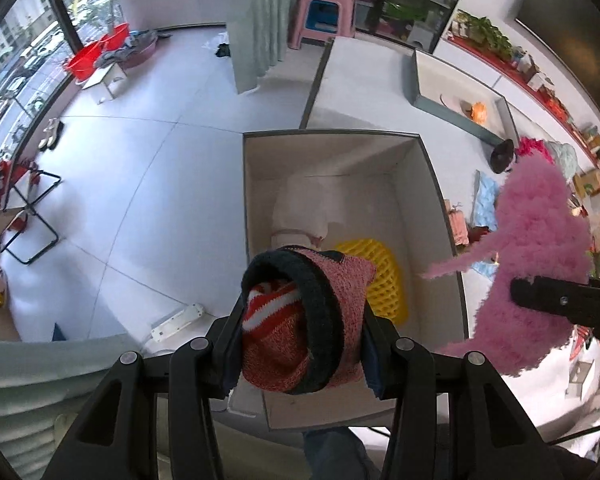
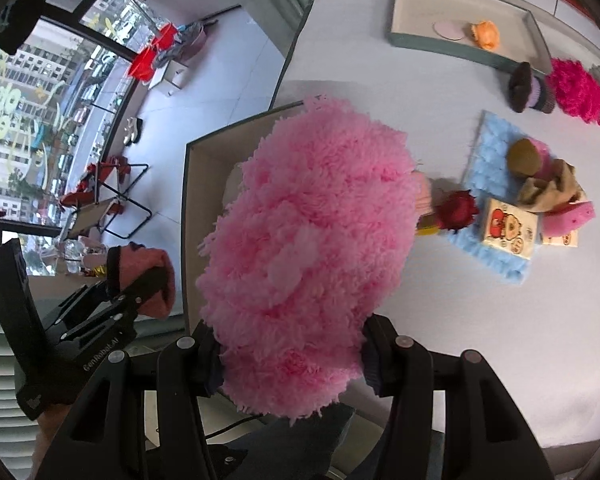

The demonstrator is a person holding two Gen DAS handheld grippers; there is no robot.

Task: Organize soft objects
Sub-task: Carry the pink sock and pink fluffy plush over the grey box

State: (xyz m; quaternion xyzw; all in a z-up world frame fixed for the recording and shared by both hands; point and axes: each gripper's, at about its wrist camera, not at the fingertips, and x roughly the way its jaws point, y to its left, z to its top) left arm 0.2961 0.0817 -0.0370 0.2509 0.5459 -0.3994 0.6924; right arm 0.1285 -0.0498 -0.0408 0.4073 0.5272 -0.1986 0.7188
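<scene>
My left gripper (image 1: 300, 340) is shut on a rolled pink-and-red knit sock with a dark cuff (image 1: 304, 320), held above the near end of an open white box (image 1: 332, 156). The box holds a white soft item (image 1: 300, 208) and a yellow foam net (image 1: 384, 280). My right gripper (image 2: 292, 356) is shut on a fluffy pink chenille piece (image 2: 308, 248), held over the box's right edge (image 2: 192, 184). The pink piece also shows in the left wrist view (image 1: 536, 264), and the sock shows in the right wrist view (image 2: 152, 276).
On the white table (image 2: 500, 340) lie a blue fluffy mat (image 2: 488, 148), a red pom (image 2: 458, 210), a cartoon tissue pack (image 2: 508, 232), a pink sponge (image 2: 568, 216), a magenta fluffy piece (image 2: 578, 90) and a dark knit hat (image 2: 530, 88). A second tray (image 2: 468, 50) holds an orange item (image 2: 486, 34).
</scene>
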